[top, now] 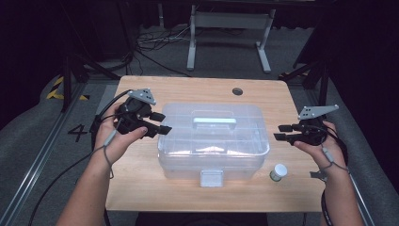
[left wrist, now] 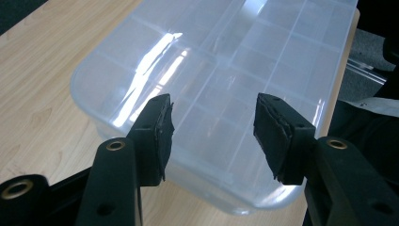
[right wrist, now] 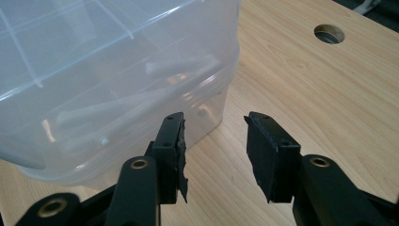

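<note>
Both hand-held grippers are released: the left hand-held gripper (top: 161, 123) hovers at the clear plastic box's (top: 214, 141) left end, the right hand-held gripper (top: 280, 132) just off its right end. Mid-bench (top: 141, 188) sits the box, contents blurred behind cloudy walls.

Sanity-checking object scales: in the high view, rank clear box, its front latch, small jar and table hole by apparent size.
1. clear box, by far the largest.
2. front latch.
3. small jar.
4. table hole, though it lies farther from the camera, so jar versus hole is unsure.
</note>
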{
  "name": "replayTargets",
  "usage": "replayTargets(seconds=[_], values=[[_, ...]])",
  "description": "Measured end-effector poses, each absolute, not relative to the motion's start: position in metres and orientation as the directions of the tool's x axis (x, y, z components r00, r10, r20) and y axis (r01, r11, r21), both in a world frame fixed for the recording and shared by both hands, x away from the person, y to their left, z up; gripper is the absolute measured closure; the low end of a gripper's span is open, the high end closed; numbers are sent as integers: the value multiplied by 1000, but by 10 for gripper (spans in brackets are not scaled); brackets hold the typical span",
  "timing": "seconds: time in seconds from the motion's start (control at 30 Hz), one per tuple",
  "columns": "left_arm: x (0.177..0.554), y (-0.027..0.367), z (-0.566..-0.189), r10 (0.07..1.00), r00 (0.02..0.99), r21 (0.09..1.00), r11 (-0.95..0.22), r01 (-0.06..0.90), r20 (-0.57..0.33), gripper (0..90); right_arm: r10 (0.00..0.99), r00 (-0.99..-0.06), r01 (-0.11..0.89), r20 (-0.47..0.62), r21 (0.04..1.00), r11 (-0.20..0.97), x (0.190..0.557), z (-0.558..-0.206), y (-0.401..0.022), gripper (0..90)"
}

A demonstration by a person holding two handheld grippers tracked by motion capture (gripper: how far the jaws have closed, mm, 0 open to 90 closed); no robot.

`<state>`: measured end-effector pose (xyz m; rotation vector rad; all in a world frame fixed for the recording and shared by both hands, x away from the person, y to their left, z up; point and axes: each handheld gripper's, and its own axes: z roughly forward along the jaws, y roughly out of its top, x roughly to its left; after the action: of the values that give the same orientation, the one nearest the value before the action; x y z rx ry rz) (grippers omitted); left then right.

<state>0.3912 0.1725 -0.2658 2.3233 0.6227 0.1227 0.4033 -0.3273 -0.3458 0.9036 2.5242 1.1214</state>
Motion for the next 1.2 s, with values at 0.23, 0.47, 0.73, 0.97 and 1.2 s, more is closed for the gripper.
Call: replayTargets(seconds=[0.23,0.47,0.73,0.97,1.2], values=[[401,152,-263,441,893,666,-641,382,-88,474,622,-782,444,34,732,517,402,-347,-327,575],[408,130,-266,405,910,666,-654,359,-93,458,625,-780,444,32,732,517,401,-346,-328,570],[411,106,-270,404,914,664,-676,319,-29,529,617,-786,436,22,728,529,400,-347,-327,570],[415,91,-275,385,922,651,-690,317,-40,507,617,-787,435,23,730,527,400,-347,-326,566],[416,81,-280,377,925,638,-704,312,-36,506,616,-788,433,23,731,527,400,-347,-326,562]])
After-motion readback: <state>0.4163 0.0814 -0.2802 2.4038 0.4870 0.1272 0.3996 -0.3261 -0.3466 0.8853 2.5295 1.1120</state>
